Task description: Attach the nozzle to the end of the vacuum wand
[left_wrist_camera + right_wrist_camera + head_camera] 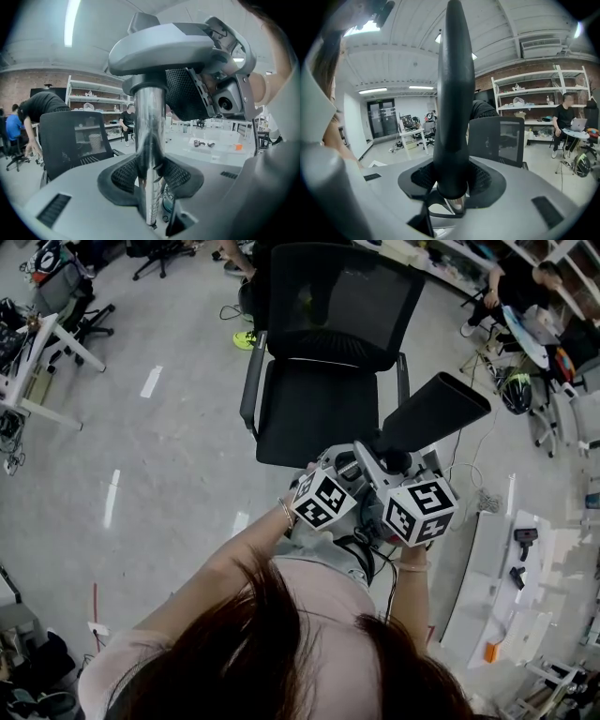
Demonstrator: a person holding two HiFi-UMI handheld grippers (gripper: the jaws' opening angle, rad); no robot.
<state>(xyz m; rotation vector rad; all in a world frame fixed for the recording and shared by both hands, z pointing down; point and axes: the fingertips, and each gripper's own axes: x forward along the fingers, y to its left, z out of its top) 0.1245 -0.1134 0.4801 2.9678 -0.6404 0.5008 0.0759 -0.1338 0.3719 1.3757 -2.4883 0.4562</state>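
The black nozzle [453, 93] stands upright in the right gripper [452, 180], whose two meshed pads are closed tight on its round neck. A short bit of bright metal shows just under that neck, between the pads. From the head view the nozzle's wide, flat mouth fans up and out to the person's right, over the edge of the black office chair [323, 381].

The vacuum wand [150, 126], a shiny chrome tube, is clamped in the left gripper [151, 178], with its jaws pressed against the tube from both sides. The tube rises straight from the pads to a grey collar, and the body of the right gripper hangs right over it. I cannot tell whether the wand's end is fully seated in the nozzle.

The person holds both grippers close in front of the chest, side by side and nearly touching. Both forearms are bent in towards the middle. The left forearm [225, 568] runs up from the lower left, and the right wrist [412, 563] sits tucked beneath its gripper.

The chair stands right ahead of the grippers on the pale floor [169, 446]. A white table [497, 587] with small items on it lies off to the person's right.
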